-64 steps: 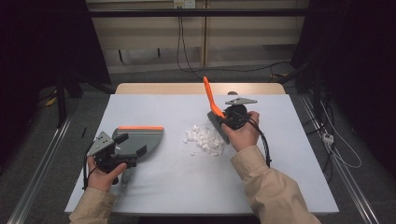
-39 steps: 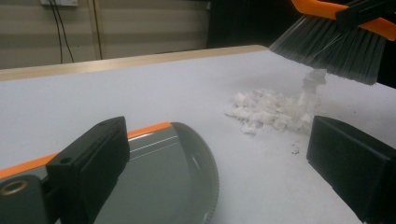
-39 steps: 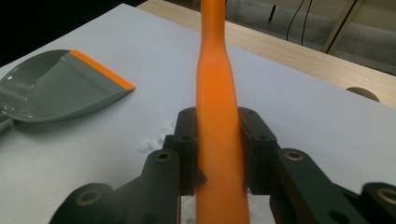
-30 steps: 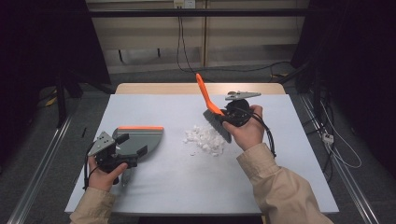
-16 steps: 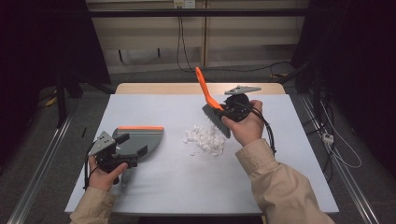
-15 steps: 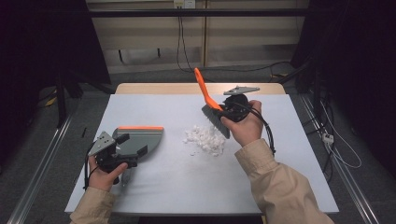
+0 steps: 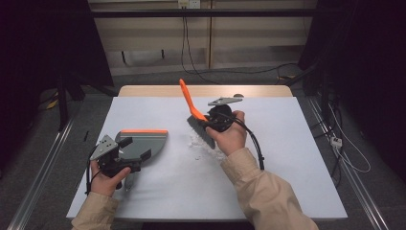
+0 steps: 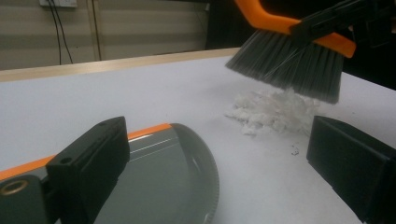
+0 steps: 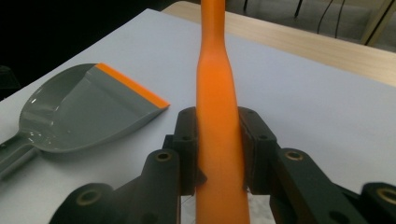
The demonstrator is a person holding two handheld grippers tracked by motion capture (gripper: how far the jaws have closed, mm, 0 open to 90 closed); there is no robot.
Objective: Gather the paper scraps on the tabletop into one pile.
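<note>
**A:** What have you got in your right hand?

**B:** My right gripper [image 7: 209, 121] has its fingers [image 9: 187, 149] clamped on the orange handle of the brush [image 7: 190, 106]. In the right gripper view the handle runs straight up the middle of the frame, with a black pad pressed on either side of it.

**A:** And where does the brush sit in the high view?

**B:** Just above the centre of the frame. The handle slants toward the upper left and the grey bristles [image 7: 201, 132] point down and to the lower right, right at the white crumbs [image 7: 205, 148] on the desk [image 7: 297, 158]. In the left gripper view the bristles [image 8: 289, 65] hang in the upper right, their tips at the top of the crumb pile [image 8: 273, 111]. I cannot tell whether they touch it.

**A:** The left hand?

**B:** My left gripper [image 7: 125, 162] is at the lower left of the high view, at the handle end of the dustpan [image 7: 143, 143]. The pan lies flat on the desk, its orange lip at the upper edge in that view, well to the left of the crumbs. In the left gripper view my fingers [image 8: 88, 172] stand wide apart, one at the lower left and one at the lower right, with the pan's grey bowl [image 8: 159, 182] between them. Whether they grip the handle below, I cannot tell.
</note>
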